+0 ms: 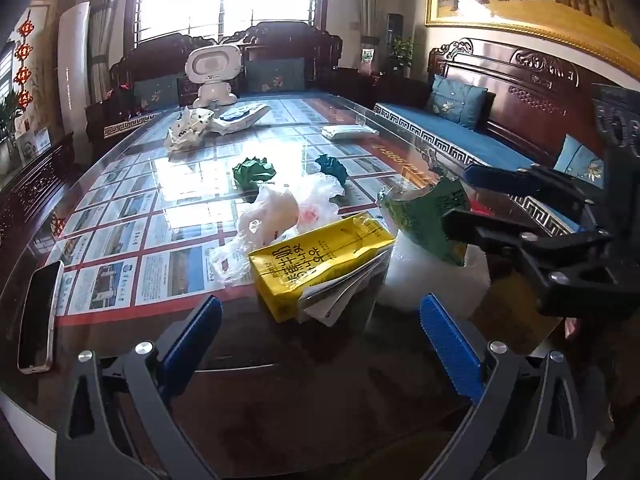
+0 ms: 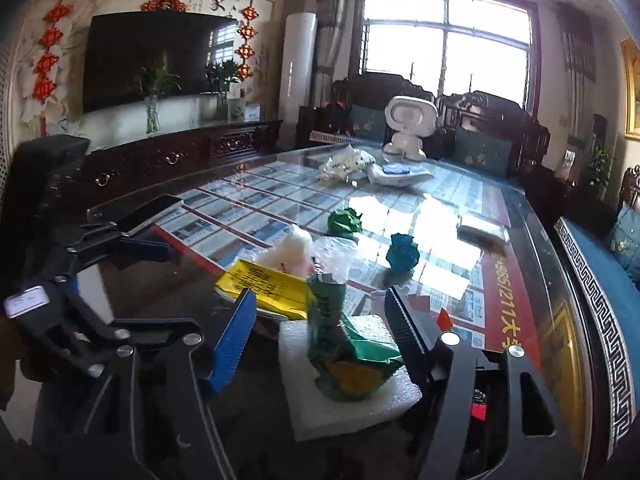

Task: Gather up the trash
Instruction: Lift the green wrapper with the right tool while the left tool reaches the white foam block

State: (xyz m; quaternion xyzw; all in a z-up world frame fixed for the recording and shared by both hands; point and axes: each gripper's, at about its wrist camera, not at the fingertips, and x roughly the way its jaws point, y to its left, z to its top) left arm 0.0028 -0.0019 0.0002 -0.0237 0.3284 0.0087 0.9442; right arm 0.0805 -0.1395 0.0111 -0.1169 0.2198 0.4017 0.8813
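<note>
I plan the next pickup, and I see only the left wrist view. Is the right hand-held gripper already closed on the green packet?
Observer: No. The right hand-held gripper is open, and the green packet sits between its fingers.
Operator: What is under the packet?
Observer: It lies on the white foam sheet, which reaches past the packet toward the gripper.
Operator: Is the packet sealed?
Observer: No. Its near end gapes open and shows a yellow lining.

Yellow carton [image 1: 320, 260] printed in black is lying at centre; green wrapper [image 1: 424, 216] is showing at three o'clock, two green wads [image 1: 254, 174] at twelve, blue pads [image 1: 452, 346] on grippers.
</note>
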